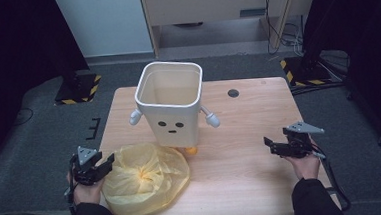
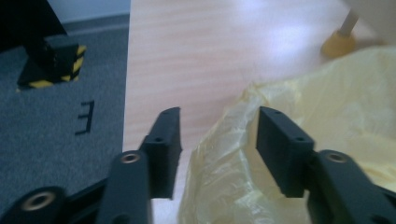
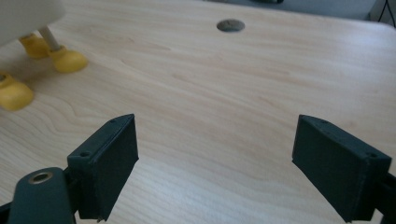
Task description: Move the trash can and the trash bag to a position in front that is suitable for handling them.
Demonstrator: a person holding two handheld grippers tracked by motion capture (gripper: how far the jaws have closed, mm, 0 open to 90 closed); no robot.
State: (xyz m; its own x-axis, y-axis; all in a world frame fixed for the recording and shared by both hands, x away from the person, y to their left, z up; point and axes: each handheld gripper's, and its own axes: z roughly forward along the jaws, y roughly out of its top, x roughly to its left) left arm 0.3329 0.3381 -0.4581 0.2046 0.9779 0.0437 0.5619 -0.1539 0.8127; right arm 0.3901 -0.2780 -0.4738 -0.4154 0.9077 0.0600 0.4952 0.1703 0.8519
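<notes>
High view: we are about to line the bin, nothing fitted yet.
Our left gripper (image 1: 101, 167), partly open, straddles the near-left edge of the crumpled yellow bag (image 1: 145, 179) without pinching it; our right gripper (image 1: 275, 146) hangs wide open and empty over the counter (image 1: 250, 129). Behind the bag, the white bin (image 1: 169, 101) stands unlined.

We take this for a lab or test room fitted out for recording, not a home: a light wooden table with a round cable hole (image 1: 233, 93) stands alone on grey carpet (image 1: 40, 141), closed in left and right by black curtains (image 1: 358, 22). Black stand bases edged in yellow-and-black hazard tape (image 1: 78, 89) sit at the far corners. Loose cables (image 1: 286, 31) trail over the floor by a pale wooden cabinet (image 1: 212, 6) at the far wall.
</notes>
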